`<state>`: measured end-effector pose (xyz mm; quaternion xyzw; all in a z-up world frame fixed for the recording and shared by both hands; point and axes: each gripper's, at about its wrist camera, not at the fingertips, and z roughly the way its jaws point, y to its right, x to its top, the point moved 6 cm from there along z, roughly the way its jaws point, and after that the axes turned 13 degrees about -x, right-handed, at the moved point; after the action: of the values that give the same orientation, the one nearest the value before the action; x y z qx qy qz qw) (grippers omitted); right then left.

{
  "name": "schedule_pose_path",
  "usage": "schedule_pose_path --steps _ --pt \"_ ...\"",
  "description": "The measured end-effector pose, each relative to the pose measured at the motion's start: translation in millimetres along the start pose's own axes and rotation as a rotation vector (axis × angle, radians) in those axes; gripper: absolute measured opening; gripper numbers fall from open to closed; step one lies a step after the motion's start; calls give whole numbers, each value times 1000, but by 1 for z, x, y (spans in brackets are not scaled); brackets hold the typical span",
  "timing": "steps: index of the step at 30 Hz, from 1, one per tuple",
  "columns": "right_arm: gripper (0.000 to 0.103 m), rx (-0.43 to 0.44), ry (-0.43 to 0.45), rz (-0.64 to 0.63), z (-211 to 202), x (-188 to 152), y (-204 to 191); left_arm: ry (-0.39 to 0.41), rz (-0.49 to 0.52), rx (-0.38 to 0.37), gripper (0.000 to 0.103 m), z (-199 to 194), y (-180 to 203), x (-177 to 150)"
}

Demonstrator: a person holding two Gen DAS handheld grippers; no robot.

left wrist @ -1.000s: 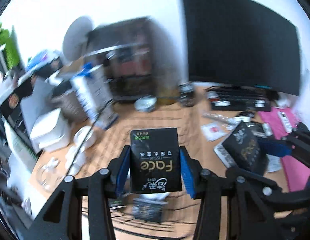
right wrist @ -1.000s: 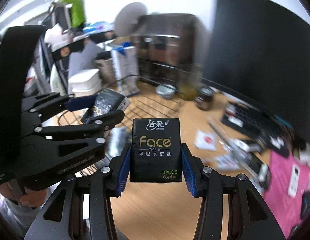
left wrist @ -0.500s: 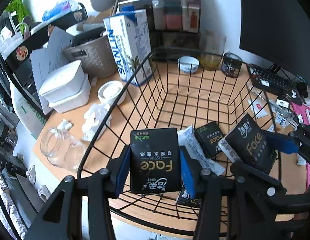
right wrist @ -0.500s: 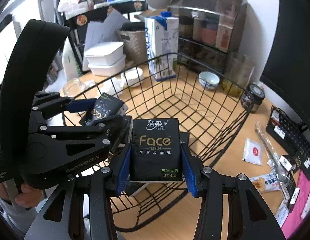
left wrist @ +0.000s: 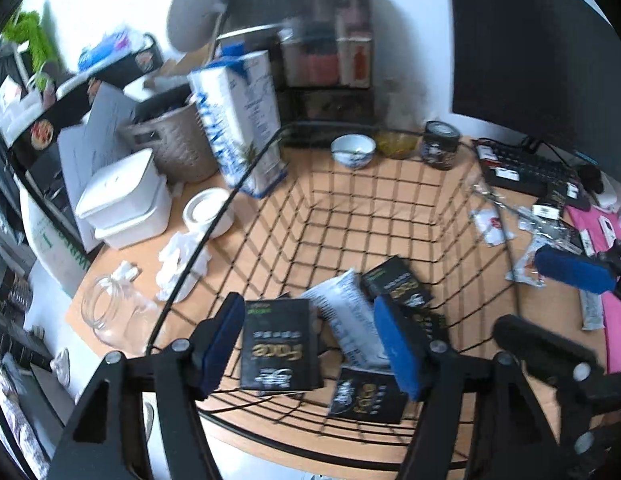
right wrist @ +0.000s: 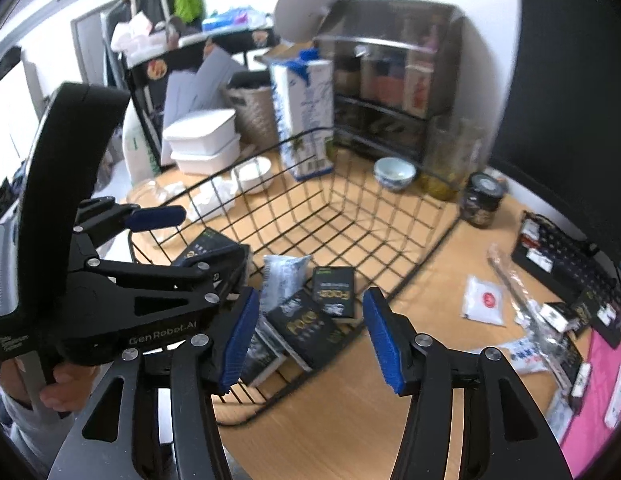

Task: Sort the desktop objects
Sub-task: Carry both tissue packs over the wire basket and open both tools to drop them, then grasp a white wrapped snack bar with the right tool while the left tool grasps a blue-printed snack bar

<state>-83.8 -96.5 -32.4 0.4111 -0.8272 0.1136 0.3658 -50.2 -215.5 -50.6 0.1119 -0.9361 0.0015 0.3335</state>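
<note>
The left hand-held gripper point(left wrist: 310, 344) hangs over the near edge of the wire basket point(left wrist: 390, 184) with its blue pads point(left wrist: 398, 344) spread wide and nothing pinched between them. A black tissue pack point(left wrist: 276, 346) shows in the gap, close to the left pad but not clamped; whether it already lies on the basket floor cannot be told from the blur. Ahead of this gripper and to its right, inside the basket, lie a white pouch point(left wrist: 346, 312) and another black pack point(left wrist: 394, 284), and just under the right pad a third black pack point(left wrist: 366, 396).

The right hand-held gripper point(right wrist: 306, 336) is likewise spread, pinching nothing, above the near right corner of the basket point(right wrist: 430, 220). Between and just beyond its pads lie black packs point(right wrist: 306, 324) overlapping each other, one point(right wrist: 334, 290) further ahead, and the pouch point(right wrist: 282, 276) to their left. The left gripper point(right wrist: 198, 236) is seen at this one's left.

Beyond the basket, a milk carton point(left wrist: 238, 120) stands on the tabletop point(left wrist: 122, 252) far ahead to the left, with a small bowl point(left wrist: 352, 150) and a dark jar point(left wrist: 440, 144) straight ahead. To the right of the basket, loose sachets point(right wrist: 484, 300) lie scattered on the tabletop.
</note>
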Motion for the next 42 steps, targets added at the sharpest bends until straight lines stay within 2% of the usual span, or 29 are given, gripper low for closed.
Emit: schedule_pose_path --steps 3,8,13,17,23,26,30,41,42 --pt "55 -42 12 25 -15 -12 25 11 39 -27 72 -1 23 4" --pt "55 -173 -1 101 -34 -44 89 14 127 -70 72 2 69 8" --pt "56 -313 -105 240 -29 -92 167 -2 220 -141 72 11 127 8" --pt "56 -371 -160 303 -24 -122 203 -31 314 -187 72 25 175 2" --pt "56 -421 -222 339 -8 -155 234 -133 402 -276 72 79 230 -4" --pt "56 -423 -251 364 5 -166 245 -145 431 -265 72 101 238 -4" --pt "56 -406 -274 388 22 -172 250 -175 477 -328 72 122 255 -3" --pt "56 -375 -312 404 51 -180 257 -236 456 -312 72 170 263 6" --pt "56 -371 -313 407 52 -180 258 -241 450 -314 65 172 263 5"
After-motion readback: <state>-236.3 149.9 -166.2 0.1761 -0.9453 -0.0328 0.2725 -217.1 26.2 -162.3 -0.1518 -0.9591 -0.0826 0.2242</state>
